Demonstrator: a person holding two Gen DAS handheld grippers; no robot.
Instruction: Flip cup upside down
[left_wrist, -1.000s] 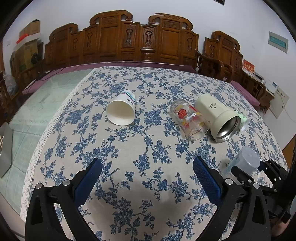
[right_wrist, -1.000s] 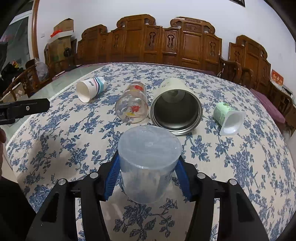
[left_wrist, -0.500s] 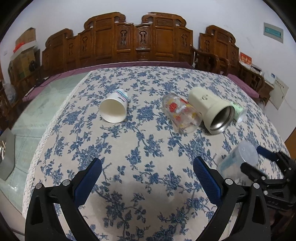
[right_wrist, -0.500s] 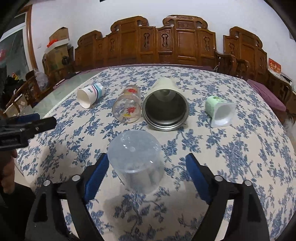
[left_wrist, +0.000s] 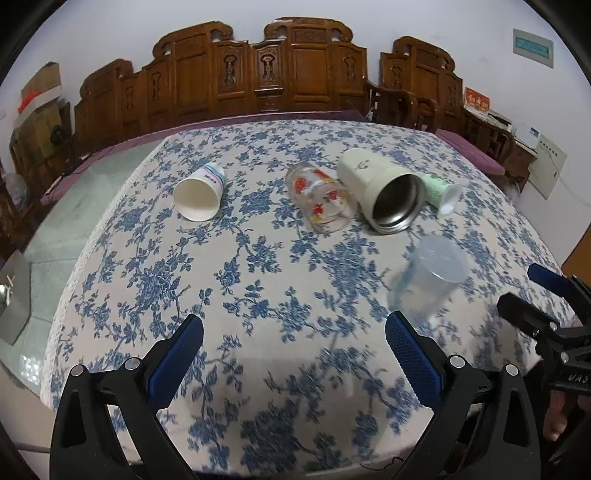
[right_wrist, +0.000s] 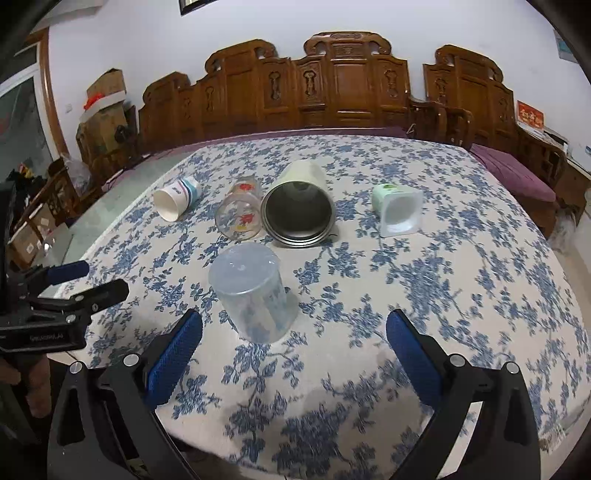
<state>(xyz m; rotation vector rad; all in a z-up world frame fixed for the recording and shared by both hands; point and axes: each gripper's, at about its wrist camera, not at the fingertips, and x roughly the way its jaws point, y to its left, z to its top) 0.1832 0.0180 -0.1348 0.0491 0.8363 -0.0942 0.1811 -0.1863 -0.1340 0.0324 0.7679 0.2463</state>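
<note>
Just beyond the spread right gripper (right_wrist: 294, 345), the clear cup (right_wrist: 251, 291) stands inverted, untouched.

Both grippers — left gripper (left_wrist: 294, 354) and right gripper (right_wrist: 294, 352) — hover with fingers spread wide (nothing held).

Hardly any legible text. Blue print on the paper cup (left_wrist: 201, 192), lying near the far left edge of the table (left_wrist: 258, 295), too small to read. Gold characters on the red sign (right_wrist: 530, 115) beyond the table's far right corner, unreadable. Embossed lettering on the left gripper (right_wrist: 85, 280) body, blurred.
</note>
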